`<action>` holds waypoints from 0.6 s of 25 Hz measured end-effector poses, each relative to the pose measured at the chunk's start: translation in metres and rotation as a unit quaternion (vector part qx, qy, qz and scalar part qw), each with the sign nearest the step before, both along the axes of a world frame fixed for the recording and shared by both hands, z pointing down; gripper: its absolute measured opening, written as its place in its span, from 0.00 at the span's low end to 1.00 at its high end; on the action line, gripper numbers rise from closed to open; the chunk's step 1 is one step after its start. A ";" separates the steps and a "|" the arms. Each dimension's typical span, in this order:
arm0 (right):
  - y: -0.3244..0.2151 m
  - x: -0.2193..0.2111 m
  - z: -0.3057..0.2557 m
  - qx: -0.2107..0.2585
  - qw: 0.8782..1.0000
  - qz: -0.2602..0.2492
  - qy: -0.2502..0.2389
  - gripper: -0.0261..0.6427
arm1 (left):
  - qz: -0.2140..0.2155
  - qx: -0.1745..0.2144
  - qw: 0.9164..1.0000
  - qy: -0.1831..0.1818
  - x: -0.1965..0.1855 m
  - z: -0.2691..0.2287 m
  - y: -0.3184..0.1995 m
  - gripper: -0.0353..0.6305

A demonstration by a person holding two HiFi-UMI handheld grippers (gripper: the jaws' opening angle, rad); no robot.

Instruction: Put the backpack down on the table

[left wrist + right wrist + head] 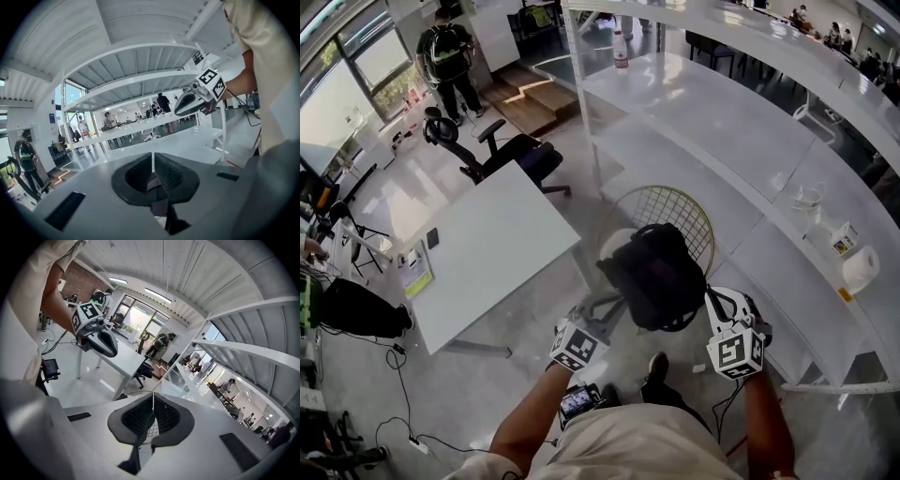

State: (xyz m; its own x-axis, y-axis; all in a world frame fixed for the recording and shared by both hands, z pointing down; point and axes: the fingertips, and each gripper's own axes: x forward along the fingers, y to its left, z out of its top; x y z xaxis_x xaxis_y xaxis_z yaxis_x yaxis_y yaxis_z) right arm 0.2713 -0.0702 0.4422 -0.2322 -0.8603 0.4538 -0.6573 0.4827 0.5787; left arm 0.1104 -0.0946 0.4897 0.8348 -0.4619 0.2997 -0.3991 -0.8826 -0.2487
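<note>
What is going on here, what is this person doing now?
A person holds a claw in each hand. The left claw and the right claw are both shut and empty, one at each side of the black fabric backpack, which sits on a round gold wire chair. The white rectangular table stands to the left; the backpack is not on it yet.

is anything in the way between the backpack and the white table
Nothing visible. The backpack sits on the wire chair, and only floor lies between it and the table. The office chair stands at the table's far side.
</note>
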 end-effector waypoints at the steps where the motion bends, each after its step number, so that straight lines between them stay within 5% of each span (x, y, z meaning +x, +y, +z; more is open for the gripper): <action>1: -0.010 0.003 0.002 -0.002 1.000 -0.008 -0.002 0.08 | -0.009 -0.004 1.000 0.001 0.004 0.003 -0.008 0.09; 15: -0.109 0.030 0.074 -0.063 0.993 -0.094 -0.032 0.08 | -0.126 -0.072 0.989 -0.001 0.040 0.069 -0.080 0.09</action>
